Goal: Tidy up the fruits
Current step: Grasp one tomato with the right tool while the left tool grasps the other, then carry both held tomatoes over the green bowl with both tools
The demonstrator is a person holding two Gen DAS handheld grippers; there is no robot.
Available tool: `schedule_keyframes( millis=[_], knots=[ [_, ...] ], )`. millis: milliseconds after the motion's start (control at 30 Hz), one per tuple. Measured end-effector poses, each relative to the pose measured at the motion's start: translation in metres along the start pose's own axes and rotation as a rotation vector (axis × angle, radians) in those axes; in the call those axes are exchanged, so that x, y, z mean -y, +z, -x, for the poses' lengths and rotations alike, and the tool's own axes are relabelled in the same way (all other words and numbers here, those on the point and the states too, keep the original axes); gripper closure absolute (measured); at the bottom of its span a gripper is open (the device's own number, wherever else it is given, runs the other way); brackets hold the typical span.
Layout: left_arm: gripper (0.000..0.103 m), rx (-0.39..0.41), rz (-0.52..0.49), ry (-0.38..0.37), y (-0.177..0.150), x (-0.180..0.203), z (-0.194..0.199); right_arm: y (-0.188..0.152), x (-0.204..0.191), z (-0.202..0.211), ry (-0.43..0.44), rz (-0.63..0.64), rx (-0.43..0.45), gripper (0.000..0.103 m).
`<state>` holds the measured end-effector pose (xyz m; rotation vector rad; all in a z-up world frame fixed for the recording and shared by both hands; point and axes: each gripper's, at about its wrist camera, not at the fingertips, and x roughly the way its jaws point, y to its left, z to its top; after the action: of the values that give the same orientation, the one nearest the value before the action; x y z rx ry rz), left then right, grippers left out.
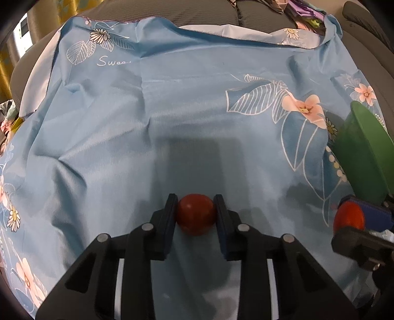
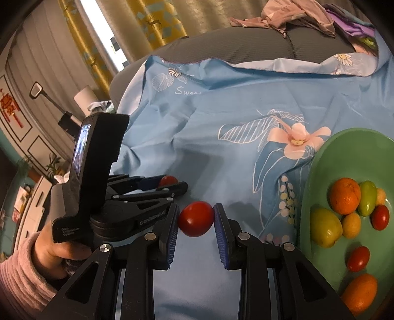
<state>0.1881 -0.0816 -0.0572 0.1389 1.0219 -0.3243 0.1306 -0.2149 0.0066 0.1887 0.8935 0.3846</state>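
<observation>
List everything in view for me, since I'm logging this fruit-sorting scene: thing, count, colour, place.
Tomatoes held: 2, red, one in the left gripper, one in the right gripper.
Plate: 1, green, right side of the cloth.
Fruits on plate: about 8; orange, kumquat, small red tomatoes, yellow-green ones.
Cloth: 1, light blue, floral, over a grey sofa.
Clothes: pile, pink and purple, on the sofa back.
Left hand: pink sleeve, holding its gripper.

The far blue cloth (image 1: 184,110) lies bare across the middle. At right the green plate (image 2: 317,172) stands in the way; the left gripper (image 2: 170,184) crowds the near left.
</observation>
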Motion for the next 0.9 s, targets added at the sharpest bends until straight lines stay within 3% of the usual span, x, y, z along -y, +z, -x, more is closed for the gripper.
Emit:
schedule_keyframes(
  millis=[467,900],
  knots=[
    [0.074,0.091,-0.019,-0.027,-0.04,0.014,0.082,-0.015,-0.005,0.037,0.004,-0.01,0.041,0.073],
    [0.073,0.174,-0.116,-0.09,-0.04,0.079,0.134,-0.032,0.008,0.1,-0.014,-0.044,0.14,0.073]
  ],
)
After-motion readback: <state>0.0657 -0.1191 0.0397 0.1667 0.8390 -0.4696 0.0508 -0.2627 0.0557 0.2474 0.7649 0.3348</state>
